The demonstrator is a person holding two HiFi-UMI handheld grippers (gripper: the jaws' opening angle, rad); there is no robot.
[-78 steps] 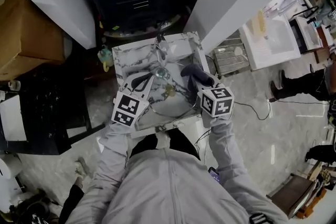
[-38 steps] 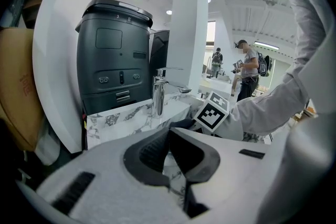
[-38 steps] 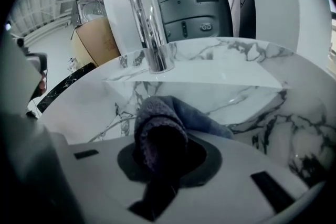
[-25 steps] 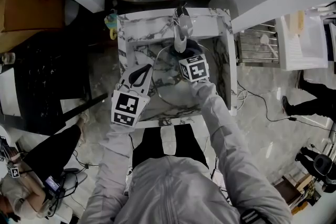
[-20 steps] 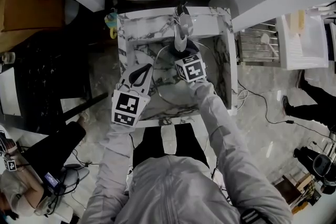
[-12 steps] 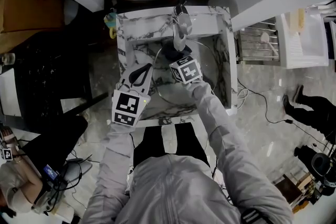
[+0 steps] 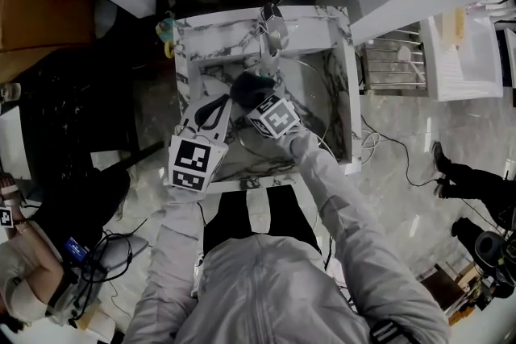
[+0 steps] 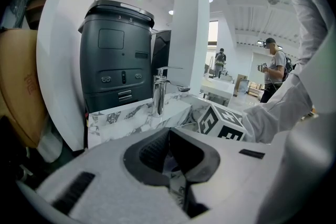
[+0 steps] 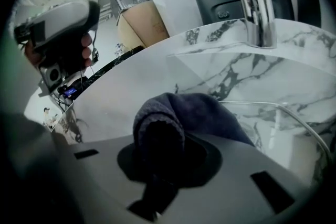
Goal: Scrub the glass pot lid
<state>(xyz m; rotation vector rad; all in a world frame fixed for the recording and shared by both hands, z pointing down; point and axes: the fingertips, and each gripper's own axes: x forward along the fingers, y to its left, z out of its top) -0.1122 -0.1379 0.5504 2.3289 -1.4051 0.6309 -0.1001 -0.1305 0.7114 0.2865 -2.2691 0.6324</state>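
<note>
- Right claw: jaws clamped on a bunched dark blue-grey cloth, which fills the gap between them.
- Change: one second ago this claw sat at the far side of the basin, under the curved chrome tap. It has since travelled left and nearer, and the cloth now lies close beside the tip of the left claw.
- Left claw: position unchanged over the same interval. Its jaws are drawn together, apparently pinching the left edge of the lid, though the glass is hard to make out between them.
- Task's thing: the clear round glass pot lid with a thin metal rim lies inside the white marble-patterned sink, near the tap. Its rim shows to the right of the cloth in the right gripper view.
- Reading: the sweep looks like one wiping stroke across the lid from far right to left, so scrubbing is under way. The right part of the lid is now uncovered, and a return stroke seems due.
</note>
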